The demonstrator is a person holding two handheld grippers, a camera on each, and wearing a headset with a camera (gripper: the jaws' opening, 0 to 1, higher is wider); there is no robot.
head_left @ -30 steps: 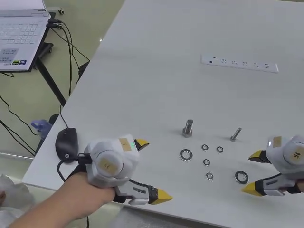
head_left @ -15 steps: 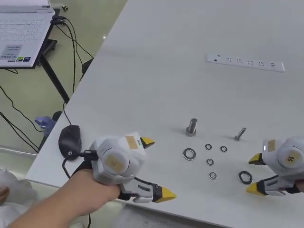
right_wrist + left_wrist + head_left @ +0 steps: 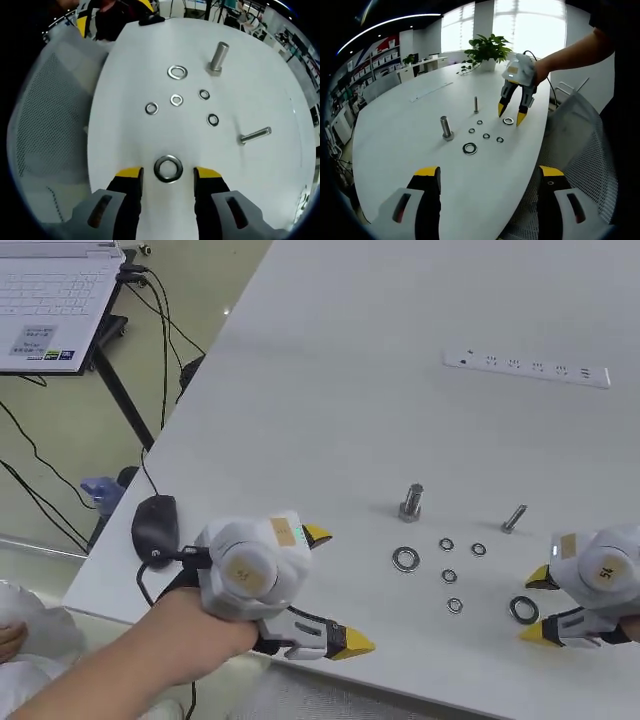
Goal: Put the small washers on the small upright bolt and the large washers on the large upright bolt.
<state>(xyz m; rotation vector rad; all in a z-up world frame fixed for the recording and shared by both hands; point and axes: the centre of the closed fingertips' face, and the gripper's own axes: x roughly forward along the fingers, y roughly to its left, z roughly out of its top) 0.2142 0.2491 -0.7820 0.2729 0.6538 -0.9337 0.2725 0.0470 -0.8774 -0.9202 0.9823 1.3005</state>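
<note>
Six washers to sort, none on a bolt yet: four small washers [image 3: 449, 576] scattered flat on the white table [image 3: 330, 390] between the large bolt [image 3: 411, 502] and the small bolt [image 3: 514, 518], both upright and well apart. Just beside the large bolt's foot, one large washer [image 3: 396, 560]; nearer the table edge, a second large washer [image 3: 157, 169].

Straddles that second washer with the right gripper [image 3: 169, 175], jaws apart, one yellow tip on either side of the ring with a gap to each, so nothing clamped. Judged a line-up for a pinch across the ring's width, hence the approach from above, jaws pointing down at the tabletop with the hand and forearm raised behind them. Impossible to tell whether the tips touch the surface. Probably calls for one edge to be tipped up first, since a thin flat ring offers little to bite on.

Holds the left gripper [image 3: 489, 171] off to the near left, over the table's front edge, jaws wide apart and empty, roughly level and aimed across at the bolts and washers from well away. Likely on standby there: clear of the working side, yet placed to take the large washer by the large bolt. Left forearm at the bottom left of the head view, hand wrapped round the gripper body.
</note>
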